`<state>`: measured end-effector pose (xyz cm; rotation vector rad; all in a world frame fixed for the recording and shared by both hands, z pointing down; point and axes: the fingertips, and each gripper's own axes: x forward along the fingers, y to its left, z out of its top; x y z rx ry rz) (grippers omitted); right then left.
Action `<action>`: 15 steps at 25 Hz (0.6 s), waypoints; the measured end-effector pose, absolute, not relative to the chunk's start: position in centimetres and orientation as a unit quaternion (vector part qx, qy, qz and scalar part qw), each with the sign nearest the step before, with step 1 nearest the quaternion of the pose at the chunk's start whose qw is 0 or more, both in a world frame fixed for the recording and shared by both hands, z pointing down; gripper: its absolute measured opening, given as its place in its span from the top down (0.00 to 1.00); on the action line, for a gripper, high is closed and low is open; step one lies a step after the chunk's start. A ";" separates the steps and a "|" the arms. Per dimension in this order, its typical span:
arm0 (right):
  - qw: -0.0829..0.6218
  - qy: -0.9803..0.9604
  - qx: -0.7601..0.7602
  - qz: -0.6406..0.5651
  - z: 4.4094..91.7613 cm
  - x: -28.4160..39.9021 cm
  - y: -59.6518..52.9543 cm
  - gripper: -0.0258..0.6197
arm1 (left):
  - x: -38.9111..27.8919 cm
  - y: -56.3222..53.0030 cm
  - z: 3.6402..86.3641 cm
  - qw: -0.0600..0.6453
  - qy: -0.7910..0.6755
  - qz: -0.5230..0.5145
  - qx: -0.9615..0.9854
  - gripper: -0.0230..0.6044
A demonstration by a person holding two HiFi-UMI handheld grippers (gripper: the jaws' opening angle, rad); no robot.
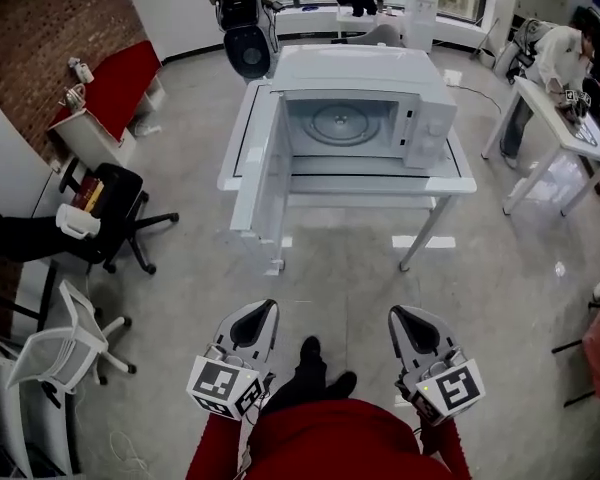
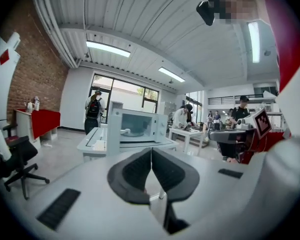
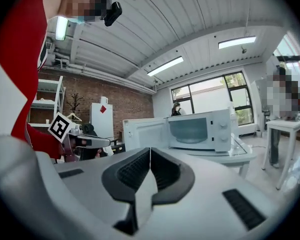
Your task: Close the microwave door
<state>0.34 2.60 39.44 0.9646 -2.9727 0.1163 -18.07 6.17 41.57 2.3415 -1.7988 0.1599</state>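
A white microwave stands on a white glass-topped table, some way ahead of me across the grey floor. Its door hangs wide open to the left, and the glass turntable shows inside. My left gripper and right gripper are held low in front of me, well short of the table, both shut and empty. The microwave with its open door also shows in the left gripper view, and the microwave and door in the right gripper view.
A black office chair and a white chair stand at the left by a red cabinet. A person bends over a white desk at the right. Another person with a backpack stands behind the microwave table.
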 end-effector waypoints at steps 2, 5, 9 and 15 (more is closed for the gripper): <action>0.008 -0.958 0.286 0.035 39.3 -1.4 2.2 0.94 | -19.8 6.2 41.5 0.093 -0.625 0.056 0.773 0.94; 0.013 -0.967 0.252 0.022 38.9 -4.2 1.7 0.94 | -21.9 5.9 41.4 0.091 -0.646 0.063 0.755 0.94; 0.008 -0.978 0.208 0.001 37.7 -8.0 1.5 0.94 | -24.5 4.9 41.5 0.092 -0.670 0.079 0.733 0.85; 0.040 -0.986 0.159 -0.007 38.6 -13.4 0.6 0.82 | -27.2 2.8 42.3 0.112 -0.670 0.086 0.729 0.70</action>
